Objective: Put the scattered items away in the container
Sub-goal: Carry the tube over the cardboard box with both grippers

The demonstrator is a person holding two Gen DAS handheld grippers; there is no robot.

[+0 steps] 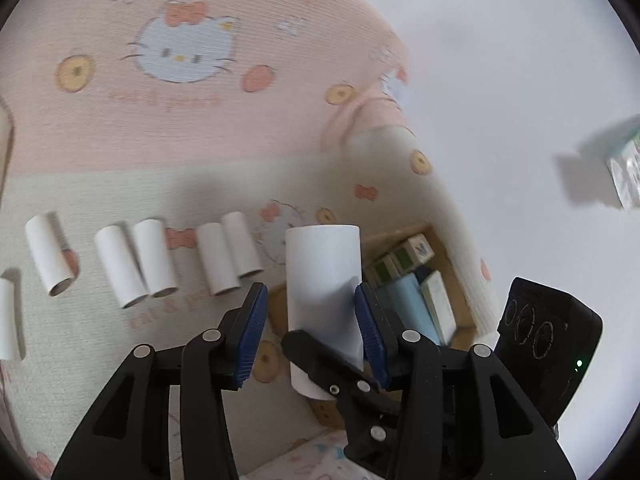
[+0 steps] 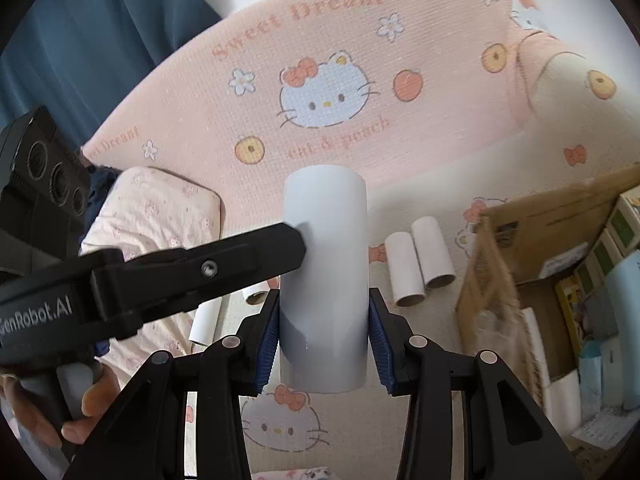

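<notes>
A white cardboard tube stands upright in my right gripper, whose blue pads press on both its sides. In the left wrist view the same tube sits between the fingers of my left gripper. It leans on the right pad, and a gap shows at the left pad. One left finger touches the tube's side. The brown cardboard box lies just behind it, with small packs inside. Several more white tubes lie in a row on the mat.
A pink and cream cartoon-cat mat covers the floor. The box is at the right. A pale pillow and a blue curtain are at the left. A hand grips the left tool. A small carton lies on the white floor.
</notes>
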